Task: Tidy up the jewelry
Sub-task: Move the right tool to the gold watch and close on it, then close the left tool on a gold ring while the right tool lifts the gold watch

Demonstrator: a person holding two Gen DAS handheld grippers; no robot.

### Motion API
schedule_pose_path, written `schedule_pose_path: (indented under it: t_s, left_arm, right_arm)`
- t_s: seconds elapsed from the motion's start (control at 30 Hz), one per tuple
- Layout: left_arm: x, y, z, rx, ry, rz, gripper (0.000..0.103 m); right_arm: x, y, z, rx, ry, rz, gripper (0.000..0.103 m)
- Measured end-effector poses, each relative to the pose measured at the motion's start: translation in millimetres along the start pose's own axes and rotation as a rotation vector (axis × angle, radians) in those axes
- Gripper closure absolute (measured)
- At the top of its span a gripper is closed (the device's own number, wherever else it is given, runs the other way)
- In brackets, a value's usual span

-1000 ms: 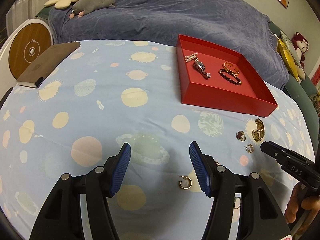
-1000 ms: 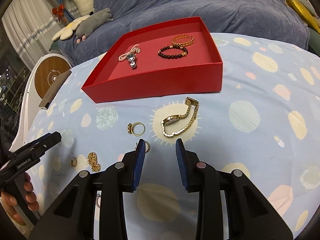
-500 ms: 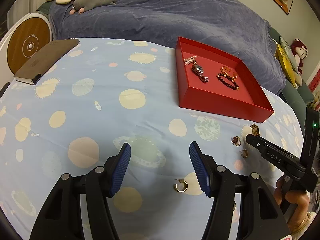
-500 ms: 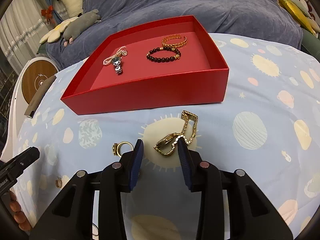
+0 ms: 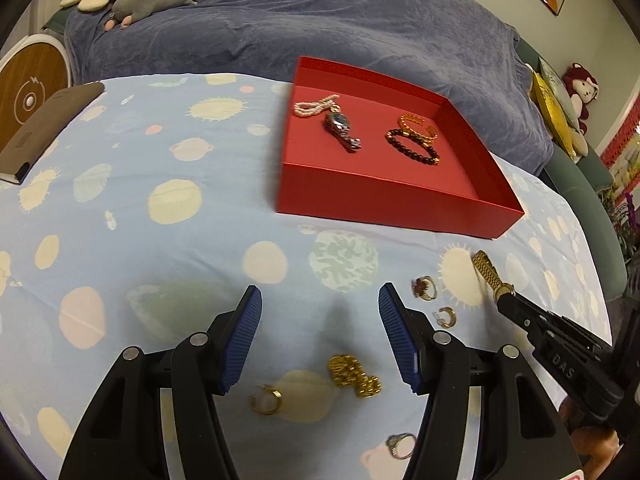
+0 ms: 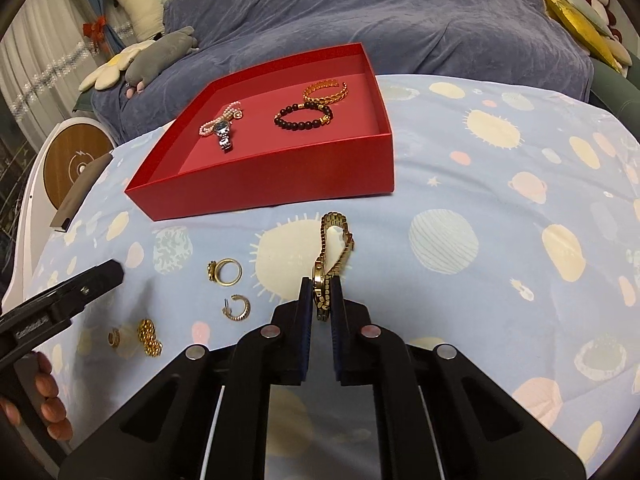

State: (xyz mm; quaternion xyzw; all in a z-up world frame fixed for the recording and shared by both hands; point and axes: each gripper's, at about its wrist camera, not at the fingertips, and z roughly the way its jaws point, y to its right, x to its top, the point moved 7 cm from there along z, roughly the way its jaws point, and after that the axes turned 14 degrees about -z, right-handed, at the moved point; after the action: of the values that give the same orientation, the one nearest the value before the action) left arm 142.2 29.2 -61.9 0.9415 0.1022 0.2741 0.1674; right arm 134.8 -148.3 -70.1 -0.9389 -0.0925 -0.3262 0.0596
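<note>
The right gripper (image 6: 321,298) has just been closing and now pinches the gold link-band wristwatch (image 6: 334,256) lying before the shallow red cardboard tray's (image 6: 280,184) near wall, so lift gently to clear that wall (the loose band will dangle). The left gripper (image 5: 320,334) hangs wide open, empty, while the tray holds a pearl-strap watch (image 6: 221,130), a dark bead bracelet (image 6: 303,117) and a gold cuff (image 6: 326,90)

Right gripper (image 6: 321,300) just clamped shut on the gold watch (image 6: 334,256) — red tray (image 6: 280,184) sits farther back.
</note>
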Motion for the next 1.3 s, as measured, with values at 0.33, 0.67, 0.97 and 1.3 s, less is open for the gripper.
schedule_pose_path:
  t_s: [0.33, 0.67, 0.97, 1.3]
  left_arm:
    - [-22, 55, 42, 0.005, -0.007, 0.139, 0.048]
    - [-20, 60, 48, 0.022, 0.022, 0.184, 0.091]
    - [-25, 61, 43, 0.042, 0.032, 0.213, 0.097]
    - [-15, 64, 19, 0.005, 0.050, 0.182, 0.097]
  right_arm:
    - [-26, 22, -18, 0.040, -0.021, 0.045, 0.095]
    - [-32, 23, -25, 0.045, -0.019, 0.043, 0.095]
    - [-29, 16, -30, 0.054, -0.005, 0.035, 0.095]
    - [-8, 4, -41, 0.070, 0.042, 0.019, 0.095]
